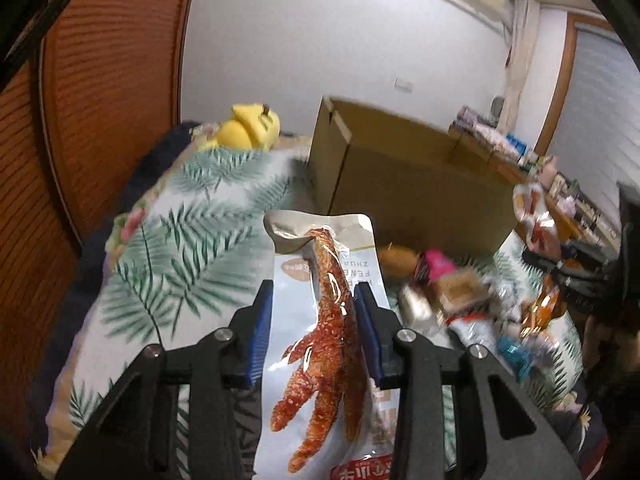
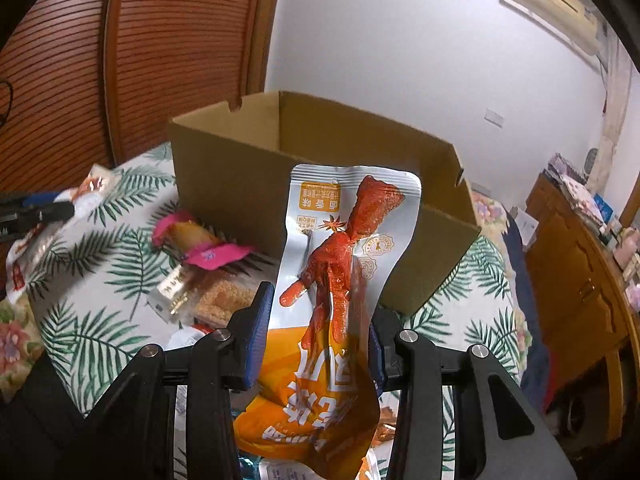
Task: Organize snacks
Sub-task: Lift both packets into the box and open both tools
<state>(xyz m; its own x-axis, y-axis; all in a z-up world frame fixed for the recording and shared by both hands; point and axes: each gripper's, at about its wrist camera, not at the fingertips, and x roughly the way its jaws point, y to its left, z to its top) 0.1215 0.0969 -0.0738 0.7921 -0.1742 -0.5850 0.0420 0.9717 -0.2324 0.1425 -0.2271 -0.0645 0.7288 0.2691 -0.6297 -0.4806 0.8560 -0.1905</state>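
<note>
Snacks are the matter here: each gripper has one chicken-foot packet pinched between its blue pads. The left gripper point(image 1: 314, 332) is closed on a pale blue-and-white chicken-foot packet point(image 1: 320, 344), held upright by its middle with the top edge curling over. The right gripper point(image 2: 320, 336) is closed on an orange-and-silver chicken-foot packet point(image 2: 340, 280), also upright, its lower half sagging below the jaws.

The open cardboard box point(image 2: 320, 160) stands on the leaf-print bedspread point(image 2: 100, 272) just ahead of both grippers, and it is likely the place for the packets. More loose snacks lie beside it: a pink-wrapped roll point(image 2: 200, 240) and a clear packet of crumbly bars point(image 2: 216, 296).

To do this step well, I would carry each packet over the near wall of the box before letting go, one gripper at a time so they do not crowd the opening. The floppy packets may catch on the rim, so lift them clear first and lower them inside before releasing.

Both grippers point forward and slightly down towards the box, held above the bed, the left one off to the box's left corner and the right one facing its opening.
</note>
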